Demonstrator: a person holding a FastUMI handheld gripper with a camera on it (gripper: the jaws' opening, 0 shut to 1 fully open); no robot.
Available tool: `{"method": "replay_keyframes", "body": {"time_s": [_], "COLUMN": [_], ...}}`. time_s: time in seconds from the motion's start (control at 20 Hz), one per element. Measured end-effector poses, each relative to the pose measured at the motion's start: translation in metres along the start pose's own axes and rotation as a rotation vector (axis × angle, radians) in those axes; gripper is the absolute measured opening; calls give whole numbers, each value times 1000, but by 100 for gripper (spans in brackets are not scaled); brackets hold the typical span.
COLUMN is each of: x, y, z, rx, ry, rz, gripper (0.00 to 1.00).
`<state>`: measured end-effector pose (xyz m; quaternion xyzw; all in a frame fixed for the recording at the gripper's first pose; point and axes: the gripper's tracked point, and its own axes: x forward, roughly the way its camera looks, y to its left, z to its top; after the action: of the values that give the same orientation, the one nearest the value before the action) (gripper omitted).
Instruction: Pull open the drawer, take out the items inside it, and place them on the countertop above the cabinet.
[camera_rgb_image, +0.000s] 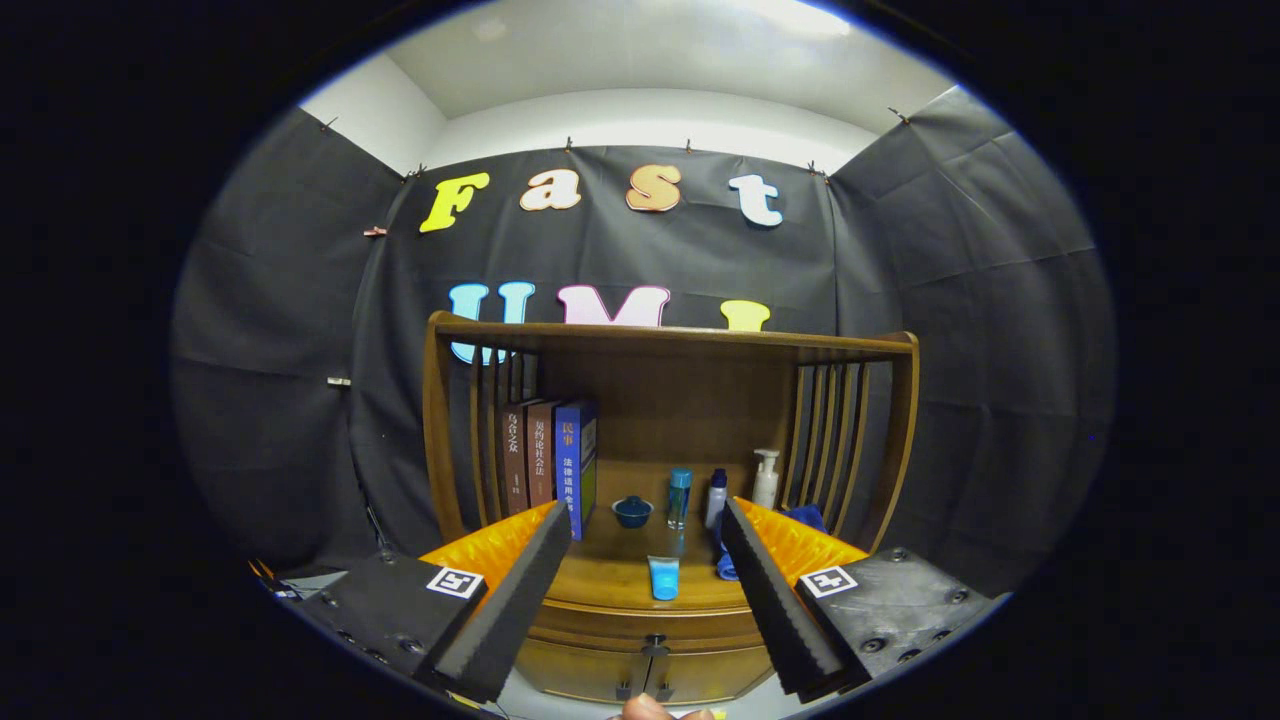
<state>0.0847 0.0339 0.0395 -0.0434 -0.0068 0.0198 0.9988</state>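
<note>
Drawer (650, 668) first: it looks pushed in, its front flat with the cabinet (600, 610), and its little dark handle (654, 648) sits low between your gripper's fingers. You cannot see inside it, so you cannot tell if anything is in there.

On the countertop (620, 575) above it lies a small blue tube (663, 577), flat, near the front lip. A blue cloth (727, 562) peeks out just beside the right finger. Farther back stand a little blue bowl (632, 511), a blue bottle (679, 497), a white bottle with a dark cap (716, 497) and a pump bottle (765, 478). Some books (550, 465) stand at the left side.

This fits two stories. Maybe the tube and cloth came out of the drawer and it got closed. Or maybe they just live there and the drawer is full. From this one look you cannot say which.

Your gripper (647, 610) is held level, a bit back from the cabinet, pointing at the shelf. Its fingers are spread wide apart and hold nothing. A fingertip of a hand (650, 709) shows just below the drawer.
</note>
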Motion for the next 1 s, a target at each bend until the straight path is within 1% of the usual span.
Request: {"method": "replay_keyframes", "body": {"time_s": [1.0], "x": [-9], "y": [1], "z": [13], "rx": [-10], "ry": [-82], "rz": [-16], "gripper": [99]}}
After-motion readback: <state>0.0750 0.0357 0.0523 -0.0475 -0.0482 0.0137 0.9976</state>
